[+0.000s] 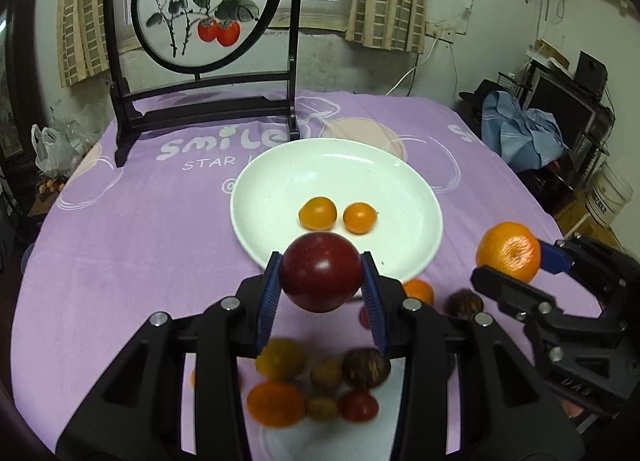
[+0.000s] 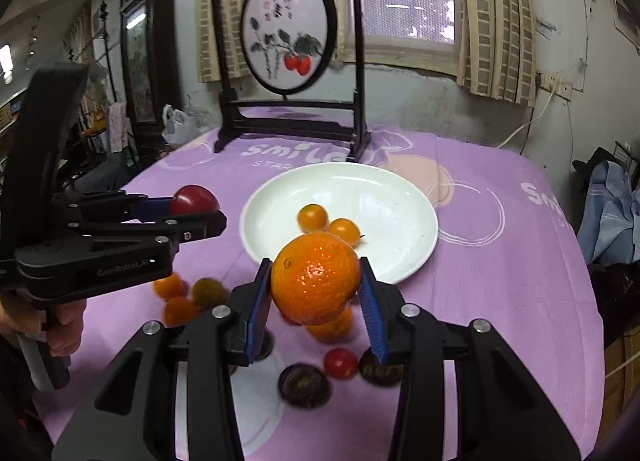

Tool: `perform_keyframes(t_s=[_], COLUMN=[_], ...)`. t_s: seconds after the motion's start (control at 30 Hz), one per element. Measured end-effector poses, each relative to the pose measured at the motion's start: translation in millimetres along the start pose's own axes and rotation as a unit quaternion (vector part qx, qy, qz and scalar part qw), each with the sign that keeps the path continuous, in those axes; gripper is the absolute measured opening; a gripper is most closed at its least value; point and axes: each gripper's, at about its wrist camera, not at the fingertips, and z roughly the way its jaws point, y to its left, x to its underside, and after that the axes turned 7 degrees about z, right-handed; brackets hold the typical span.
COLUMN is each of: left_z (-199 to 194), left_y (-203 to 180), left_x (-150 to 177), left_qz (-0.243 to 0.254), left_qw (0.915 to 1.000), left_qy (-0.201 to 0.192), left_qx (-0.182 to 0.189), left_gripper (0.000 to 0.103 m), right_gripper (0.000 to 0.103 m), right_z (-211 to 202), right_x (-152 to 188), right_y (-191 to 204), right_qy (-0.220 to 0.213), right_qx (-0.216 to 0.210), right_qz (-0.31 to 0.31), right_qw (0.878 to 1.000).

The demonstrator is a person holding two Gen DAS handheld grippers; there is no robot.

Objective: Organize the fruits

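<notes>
- Left tongs (image 1: 321, 281): clamped on a dark red plum (image 1: 321, 276), blue pads (image 1: 269, 301) pressing both sides; fruit held above the bench, just short of the plate's near rim. Same tongs (image 2: 200, 209) seen side-on in right wrist view, w/ plum (image 2: 195, 200) at the tips and a hand (image 2: 60, 325) on the grip.
- Loose fruits (image 1: 316, 381) under left tongs: mixed orange, yellow-green, red and dark brown pieces lying close together on the purple cloth (image 1: 140, 241); blurred.
- White plate (image 1: 280, 165), centre of bench: holds two small orange tomatoes (image 1: 318, 213), side by side, near but apart in left wrist view, touching in right wrist view.
- Round painted screen (image 1: 202, 1) in a dark frame stands upright behind the plate, at the bench's far edge.
- Right tongs (image 2: 316, 281): clamped on an orange (image 2: 316, 277), held above the bench, in front of the plate's (image 2: 400, 197) near rim. In left wrist view the orange (image 1: 509, 251) sits right of the plate.
- Below right tongs: red cherry tomato (image 2: 340, 363) between two dark brown fruits (image 2: 304, 385).
</notes>
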Motion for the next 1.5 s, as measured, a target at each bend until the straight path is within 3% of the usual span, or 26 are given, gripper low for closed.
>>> perform_keyframes(t_s=[0.17,0.33,0.37,0.43,0.53,0.83,0.93,1.23,1.3,1.5], left_z=[52.5,90.4,96.1,99.5,89.5,48.4,28.1,-14.0,-18.3,-22.2], left_y=[2.2,3.5,4.7,9.4,12.6,7.3,6.7,12.1,12.8,20.7], left_x=[-7.6,-7.5,-7.2,-6.5,-4.4,21.6,37.0,74.5,84.2,100.6], left_qz=[-0.009,-0.021,-0.026,-0.039,-0.04,-0.013,-0.009,-0.01,-0.008,-0.012], left_qw=[0.9993,0.9973,0.9966,0.996,0.9973,0.9985,0.9989,0.9995,0.9996,0.9996], left_qy=[0.035,0.069,0.077,0.08,0.061,0.049,0.041,0.023,0.02,0.019], left_qx=[0.003,0.01,0.01,0.003,-0.006,-0.019,-0.019,-0.02,-0.021,-0.019], left_gripper=[0.039,0.04,0.041,0.059,0.066,0.073,0.084,0.086,0.09,0.09], right_gripper=[0.042,0.043,0.048,0.06,0.061,0.064,0.064,0.064,0.064,0.064], right_z=[61.4,94.5,98.2,94.4,82.1,43.4,31.3,5.8,1.5,5.6], right_x=[-5.0,-3.8,-3.7,-3.0,-1.6,20.6,30.1,69.1,78.7,96.7], right_y=[-12.3,-18.2,-20.2,-22.1,-21.9,-19.7,-16.0,-4.4,-1.8,5.8], right_qy=[0.042,0.073,0.078,0.066,0.051,0.044,0.041,0.062,0.068,0.089], right_qx=[0.02,0.031,0.032,0.031,0.03,0.032,0.036,0.038,0.039,0.052], right_qz=[0.012,0.023,0.03,0.034,0.031,0.037,0.034,0.035,0.034,0.025], right_qw=[0.999,0.997,0.996,0.997,0.998,0.998,0.998,0.997,0.996,0.994])
